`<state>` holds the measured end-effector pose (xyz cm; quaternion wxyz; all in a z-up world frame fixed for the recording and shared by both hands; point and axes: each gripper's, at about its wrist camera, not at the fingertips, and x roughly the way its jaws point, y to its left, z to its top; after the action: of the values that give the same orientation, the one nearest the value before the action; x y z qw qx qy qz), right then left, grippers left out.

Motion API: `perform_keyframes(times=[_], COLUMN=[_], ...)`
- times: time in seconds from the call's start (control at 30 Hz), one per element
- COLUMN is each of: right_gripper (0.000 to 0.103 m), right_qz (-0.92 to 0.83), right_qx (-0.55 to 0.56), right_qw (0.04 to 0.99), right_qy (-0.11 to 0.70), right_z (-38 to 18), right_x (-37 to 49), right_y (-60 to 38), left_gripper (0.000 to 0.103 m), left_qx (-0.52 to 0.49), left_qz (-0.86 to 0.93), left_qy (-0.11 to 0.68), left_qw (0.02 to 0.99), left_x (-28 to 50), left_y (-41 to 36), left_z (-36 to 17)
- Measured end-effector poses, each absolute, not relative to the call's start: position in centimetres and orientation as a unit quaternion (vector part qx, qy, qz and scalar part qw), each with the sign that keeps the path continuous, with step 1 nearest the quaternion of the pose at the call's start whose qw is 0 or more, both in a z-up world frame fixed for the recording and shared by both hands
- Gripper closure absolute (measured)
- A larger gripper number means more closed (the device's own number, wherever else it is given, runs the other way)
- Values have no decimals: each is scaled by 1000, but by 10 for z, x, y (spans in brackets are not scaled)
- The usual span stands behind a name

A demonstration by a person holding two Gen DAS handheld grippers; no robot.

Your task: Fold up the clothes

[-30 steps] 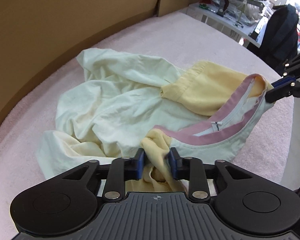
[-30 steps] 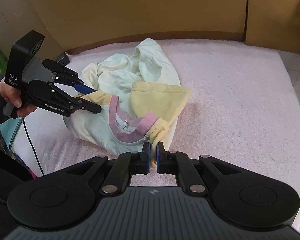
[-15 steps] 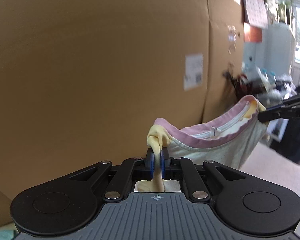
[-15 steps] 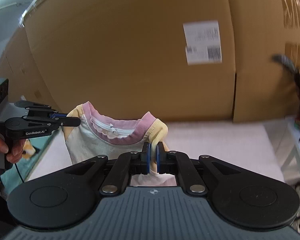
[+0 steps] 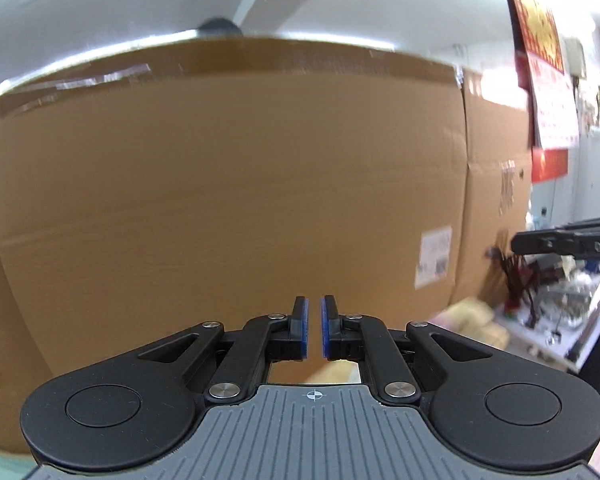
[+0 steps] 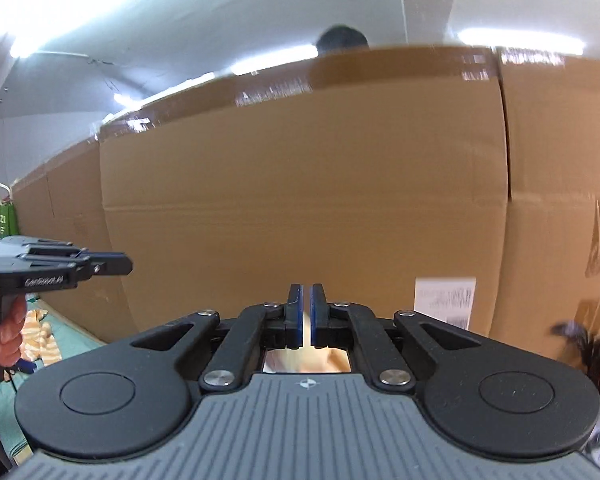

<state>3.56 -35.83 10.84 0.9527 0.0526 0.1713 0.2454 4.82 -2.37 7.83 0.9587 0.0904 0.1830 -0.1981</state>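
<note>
the left tool (image 5: 314, 328) is raised in front of the tall brown cardboard box wall (image 5: 220, 200), its blue pads clenched to a thin slit. no cloth shows above or between them, and in the right wrist view nothing hangs from its tip, so it looks clenched on nothing, though a pale scrap behind its pads leaves that unsure. a person's hand (image 6: 2, 332) grips its handle. low between the two tools, a blurred pale patch looks like the pale yellow and cream cotton top (image 5: 466, 316), sagging well below both tips. the right tool (image 6: 306, 320) is also raised level with the box wall and clenched, with pale fabric filling the slit and showing behind the pads, so it seems to grip one shoulder of the top. the step in hand appears to be lifting the top to shake it flat before laying it down. to do this well, the left shoulder likely needs a fresh, deeper pinch on the seam. both tools should then be spread level and apart until the neckline is taut. lower the hem first, slowly, so the body drapes without creases, and release only once the cloth rests flat.
</note>
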Motion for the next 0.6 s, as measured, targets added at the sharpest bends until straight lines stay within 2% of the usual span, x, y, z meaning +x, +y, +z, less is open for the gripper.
perform_keyframes(times=[0.03,0.07,0.1,0.2,0.23,0.27,0.3,0.33,0.4,0.43,0.6], right_gripper=[100,100,100,97,94,92,84,70,48,45,45], right_qz=[255,262,260,232,223,214,211,208,211,208,166], right_qx=[66,78,86,68,55,42,30,19,28,40,72], right_qw=[946,938,933,924,921,919,914,908,897,892,871], right_qy=[190,212,233,297,313,329,346,363,387,400,458], right_z=[101,92,82,47,35,23,11,-1,-22,-31,-74], right_x=[38,41,44,57,62,66,72,78,91,99,141], right_y=[-361,-364,-367,-369,-371,-374,-376,-377,-380,-383,-391], left_gripper=[97,86,81,58,40,31,18,12,12,11,8], left_qx=[93,92,91,80,75,69,61,54,43,38,16], left_qz=[-199,-202,-204,-201,-200,-199,-199,-201,-205,-207,-210], left_qy=[195,207,221,263,275,287,298,309,331,341,367], left_qw=[956,953,949,940,937,935,931,928,920,916,906], left_x=[45,43,41,40,40,40,40,41,43,45,51], left_y=[-27,-30,-32,-38,-40,-42,-43,-43,-45,-48,-56], left_z=[71,64,56,33,26,17,8,0,-12,-18,-31])
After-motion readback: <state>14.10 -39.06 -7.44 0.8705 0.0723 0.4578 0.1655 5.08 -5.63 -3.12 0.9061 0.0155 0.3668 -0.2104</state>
